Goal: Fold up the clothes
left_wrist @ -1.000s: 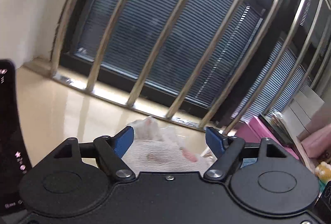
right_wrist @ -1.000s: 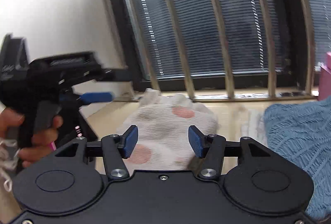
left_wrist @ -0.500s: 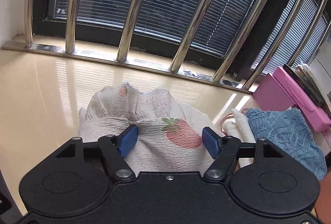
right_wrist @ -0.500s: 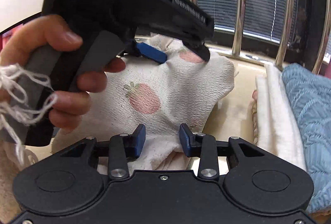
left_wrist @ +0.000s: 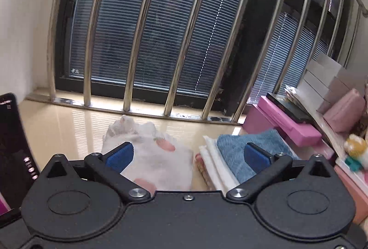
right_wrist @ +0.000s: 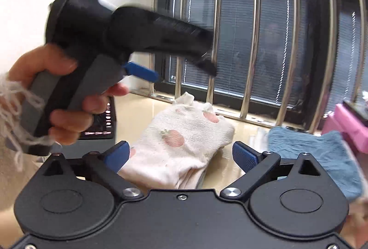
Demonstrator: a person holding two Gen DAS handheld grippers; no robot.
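A folded white garment with pink strawberry prints (left_wrist: pixel 156 157) lies on the cream counter, also in the right wrist view (right_wrist: pixel 184 141). My left gripper (left_wrist: pixel 187 156) is open and empty, raised above and behind the garment. My right gripper (right_wrist: pixel 180 154) is open and empty, just above the garment's near edge. In the right wrist view the left gripper's body (right_wrist: pixel 119 35) hovers high at the left, held by a hand. A folded pile with a blue knit top (left_wrist: pixel 241 148) and white cloth (left_wrist: pixel 216 164) lies to the right, also in the right wrist view (right_wrist: pixel 317 152).
Steel window bars (left_wrist: pixel 174 42) and a dark window stand behind the counter. Pink boxes (left_wrist: pixel 285 125) and white boxes (left_wrist: pixel 322 79) sit at the right. A black phone on a stand (left_wrist: pixel 13 145) is at the left. A small toy (left_wrist: pixel 355 148) is at far right.
Both grippers opened wide and lifted away from the strawberry garment, which now lies folded on the counter. The left gripper rose and pulled back.
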